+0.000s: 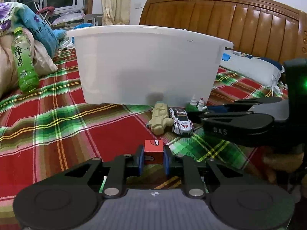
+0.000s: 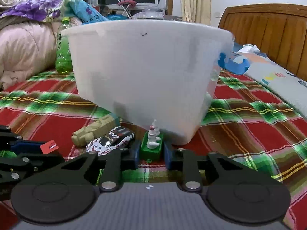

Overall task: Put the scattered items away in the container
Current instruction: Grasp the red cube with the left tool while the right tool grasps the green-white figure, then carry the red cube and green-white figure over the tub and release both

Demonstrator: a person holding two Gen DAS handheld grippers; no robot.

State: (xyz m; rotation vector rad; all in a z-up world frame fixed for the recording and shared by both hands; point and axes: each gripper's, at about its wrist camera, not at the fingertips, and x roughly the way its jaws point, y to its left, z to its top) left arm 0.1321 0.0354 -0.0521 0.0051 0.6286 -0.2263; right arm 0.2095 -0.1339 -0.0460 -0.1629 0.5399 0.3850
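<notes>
- Left tool [image 1: 153, 158]: closed on red block [image 1: 153, 150].
- Right tool [image 2: 150, 153]: closed on green ornament [image 2: 151, 148].
- Car [image 2: 109, 142], figure [image 2: 94, 133]: left-ahead of right tool, on bed [image 2: 239, 134].
- Tub [image 2: 144, 72]: directly ahead.

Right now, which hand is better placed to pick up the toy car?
Neither is free: left gripper holds the red block, right gripper the green snowman toy. The toy car lies nearer the right.
</notes>
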